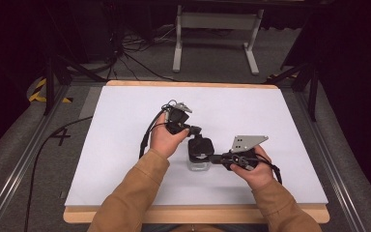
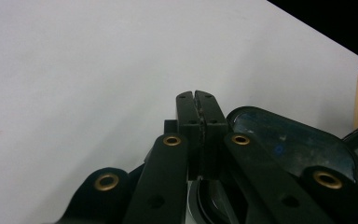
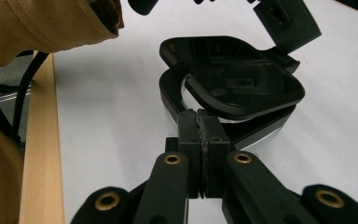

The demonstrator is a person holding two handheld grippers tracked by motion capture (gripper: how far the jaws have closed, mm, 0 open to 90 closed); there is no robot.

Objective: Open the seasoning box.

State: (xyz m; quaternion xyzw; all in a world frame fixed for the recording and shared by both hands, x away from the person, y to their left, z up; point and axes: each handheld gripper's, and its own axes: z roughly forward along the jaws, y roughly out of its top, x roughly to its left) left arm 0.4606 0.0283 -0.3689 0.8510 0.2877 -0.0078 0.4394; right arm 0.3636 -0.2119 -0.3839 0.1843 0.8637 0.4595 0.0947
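My left tool [image 1: 196,129] closed empty just behind the black-lidded clear box [image 1: 199,153] mid-table [image 1: 125,159], my right tool [image 1: 214,157] closed, touching the box's right rim, lid [image 3: 235,77] tilted ajar.

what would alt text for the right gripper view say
The right tool, jaws pressed together, points at a black hinged case with its lid raised, on a white table. A tan sleeve fills the upper left.

A single dark numeral "4" [image 1: 61,137] is showing on the grey floor surface left of the table [image 1: 125,104], and no other text, label or brand is reading clearly anywhere in the three views.
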